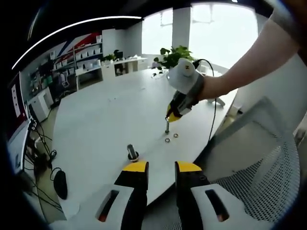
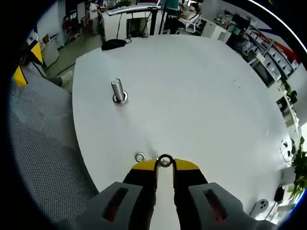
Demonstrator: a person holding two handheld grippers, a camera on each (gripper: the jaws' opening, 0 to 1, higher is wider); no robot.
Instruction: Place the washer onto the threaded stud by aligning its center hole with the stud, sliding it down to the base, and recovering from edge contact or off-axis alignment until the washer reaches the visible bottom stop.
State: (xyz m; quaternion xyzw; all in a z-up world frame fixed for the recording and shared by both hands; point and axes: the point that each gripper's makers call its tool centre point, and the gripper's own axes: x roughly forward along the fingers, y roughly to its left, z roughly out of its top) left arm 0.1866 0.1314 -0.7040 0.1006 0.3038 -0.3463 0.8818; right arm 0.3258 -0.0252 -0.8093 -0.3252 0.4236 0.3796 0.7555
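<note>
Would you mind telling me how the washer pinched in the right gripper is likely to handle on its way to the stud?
The washer looks thin, rigid metal, likely light. Held by its edge at the right gripper tips, it may pivot or slip. Dropped, it could roll across the smooth table.

left: table edge, facing windows | right: close overhead | shared: stud

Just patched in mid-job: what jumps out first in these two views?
The right gripper is shut on a washer at its tips, low over the white table. A second washer lies flat just beside it. The upright stud stands apart, nearer the table's edge, with nothing on it yet; the left gripper hovers open close to it.
</note>
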